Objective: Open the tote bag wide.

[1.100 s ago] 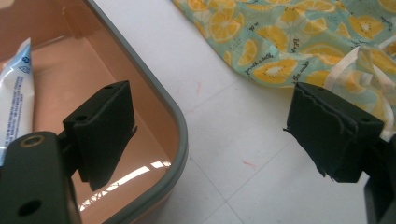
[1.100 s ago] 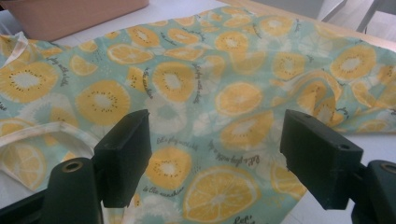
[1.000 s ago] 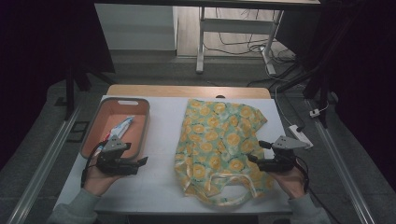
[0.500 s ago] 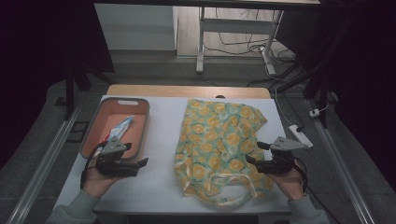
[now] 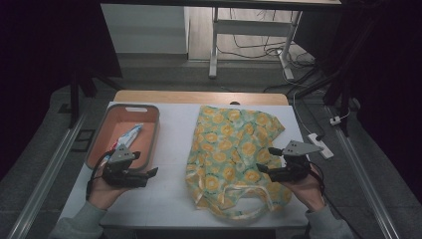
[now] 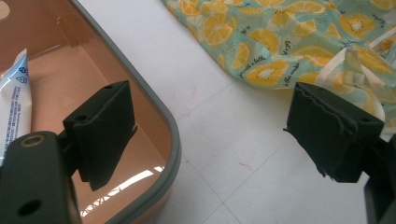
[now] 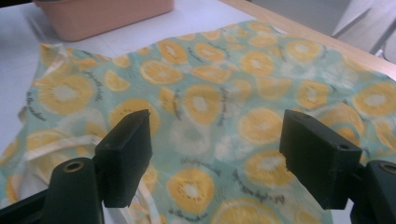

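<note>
The fruit-print cloth bag [image 5: 234, 149] lies flat on the white table [image 5: 169, 199], right of centre, its pale strap handles [image 5: 244, 199] bunched at the near edge. The right gripper [image 5: 263, 159] hovers over the bag's right portion, jaws spread wide with nothing between them; in its own view the fabric [image 7: 210, 107] lies below the pads. The left gripper [image 5: 152, 172] rests apart from the bag, just beside the pink tray [image 5: 94, 154], jaws likewise spread and empty. A blue-and-white packet [image 5: 127, 137] lies in the tray.

Risk noted: closing on a single layer of fabric would likely drag the bag rather than open it. The loose handles could snag a jaw. The left gripper sits close enough to the tray rim [image 6: 168, 135] to knock it.
</note>
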The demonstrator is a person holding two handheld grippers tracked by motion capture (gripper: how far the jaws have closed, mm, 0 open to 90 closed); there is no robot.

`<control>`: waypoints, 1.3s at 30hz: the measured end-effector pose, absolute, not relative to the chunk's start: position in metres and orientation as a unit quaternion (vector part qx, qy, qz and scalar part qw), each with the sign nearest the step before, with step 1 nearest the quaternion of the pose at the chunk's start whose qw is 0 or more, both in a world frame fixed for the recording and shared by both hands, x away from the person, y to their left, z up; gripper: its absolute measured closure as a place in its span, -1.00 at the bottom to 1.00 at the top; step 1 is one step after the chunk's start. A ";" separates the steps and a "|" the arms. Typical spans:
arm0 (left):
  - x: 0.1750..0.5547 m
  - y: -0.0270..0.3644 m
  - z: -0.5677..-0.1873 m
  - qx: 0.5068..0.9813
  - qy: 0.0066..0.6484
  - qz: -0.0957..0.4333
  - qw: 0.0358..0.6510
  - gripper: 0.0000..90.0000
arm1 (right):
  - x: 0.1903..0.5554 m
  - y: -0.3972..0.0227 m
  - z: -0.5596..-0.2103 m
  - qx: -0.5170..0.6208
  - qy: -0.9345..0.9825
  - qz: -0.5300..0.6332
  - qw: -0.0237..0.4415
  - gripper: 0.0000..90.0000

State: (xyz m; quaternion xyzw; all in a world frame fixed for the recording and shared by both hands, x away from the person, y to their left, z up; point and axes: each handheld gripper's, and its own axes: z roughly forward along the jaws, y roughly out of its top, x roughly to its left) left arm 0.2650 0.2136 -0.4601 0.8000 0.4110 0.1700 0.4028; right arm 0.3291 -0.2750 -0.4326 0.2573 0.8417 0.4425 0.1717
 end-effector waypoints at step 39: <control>0.264 0.207 -0.464 0.811 0.398 0.167 0.394 -0.65 | 0.339 -0.172 -0.490 0.110 0.973 0.181 0.092 -0.41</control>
